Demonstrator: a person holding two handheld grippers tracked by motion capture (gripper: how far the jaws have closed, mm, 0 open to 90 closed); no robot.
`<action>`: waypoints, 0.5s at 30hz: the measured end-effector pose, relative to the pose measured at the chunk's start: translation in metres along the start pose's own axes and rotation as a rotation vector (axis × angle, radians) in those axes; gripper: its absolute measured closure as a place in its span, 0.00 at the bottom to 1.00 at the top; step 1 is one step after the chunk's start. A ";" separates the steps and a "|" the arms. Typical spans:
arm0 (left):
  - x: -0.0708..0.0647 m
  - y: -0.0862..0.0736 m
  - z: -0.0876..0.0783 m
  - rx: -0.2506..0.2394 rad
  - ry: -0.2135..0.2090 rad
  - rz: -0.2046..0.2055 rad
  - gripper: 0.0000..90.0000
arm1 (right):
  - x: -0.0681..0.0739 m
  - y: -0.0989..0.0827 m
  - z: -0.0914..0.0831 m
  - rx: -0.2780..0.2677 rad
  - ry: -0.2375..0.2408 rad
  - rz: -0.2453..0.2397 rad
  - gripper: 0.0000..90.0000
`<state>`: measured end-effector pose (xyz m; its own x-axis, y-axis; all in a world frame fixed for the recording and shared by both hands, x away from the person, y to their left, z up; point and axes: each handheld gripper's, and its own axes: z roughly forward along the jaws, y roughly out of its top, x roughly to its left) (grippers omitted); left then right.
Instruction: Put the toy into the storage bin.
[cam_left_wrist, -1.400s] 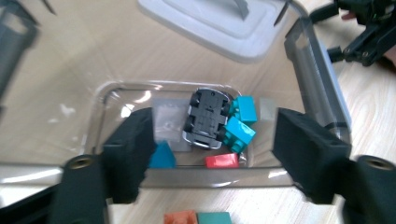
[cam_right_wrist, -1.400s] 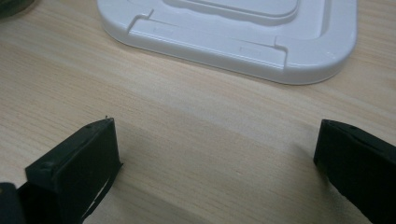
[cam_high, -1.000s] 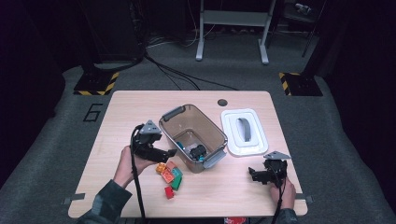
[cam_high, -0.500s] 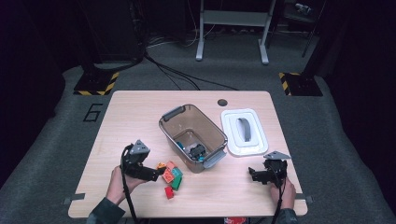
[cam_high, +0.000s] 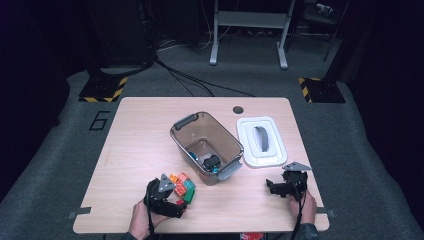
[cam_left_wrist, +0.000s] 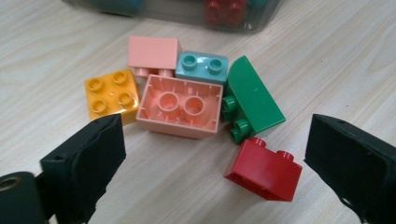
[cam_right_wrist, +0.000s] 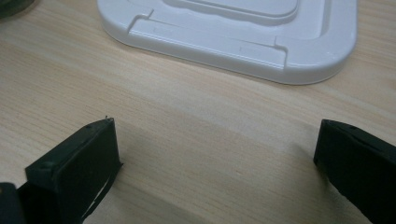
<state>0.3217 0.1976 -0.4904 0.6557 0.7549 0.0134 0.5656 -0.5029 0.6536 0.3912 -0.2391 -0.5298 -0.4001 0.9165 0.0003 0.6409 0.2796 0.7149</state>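
Several toy bricks lie in a loose pile on the table in front of the clear bin. In the left gripper view they are an orange one, a big pink one upside down, a small pink one, a teal one, a green one and a red one. My left gripper hangs low over the pile, open. Its jaws have just been opening, and the red brick lies between them untouched. My right gripper rests open near the front right edge, holding nothing.
The bin holds a few bricks and a dark piece. Its white lid lies flat to the right, just ahead of the right gripper. A round cable hole sits near the table's far edge.
The left hand has come down and toward the table's front, from beside the bin to the near side of the brick pile. The right hand has stayed put.
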 end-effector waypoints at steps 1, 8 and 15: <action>-0.002 -0.001 0.002 0.006 0.011 0.001 0.09 | 0.000 0.000 0.000 0.000 0.000 0.000 0.00; 0.003 -0.010 0.003 0.035 0.028 0.006 0.17 | 0.000 0.000 0.000 0.000 0.000 0.000 0.00; 0.021 -0.024 -0.005 0.049 0.038 -0.026 0.26 | 0.000 0.000 0.000 0.000 0.000 0.000 0.00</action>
<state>0.3197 0.2276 -0.5019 0.6213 0.7832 0.0259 0.6068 -0.5017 0.6165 0.3912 -0.2391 -0.5298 -0.4002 0.9164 0.0005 0.6410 0.2795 0.7148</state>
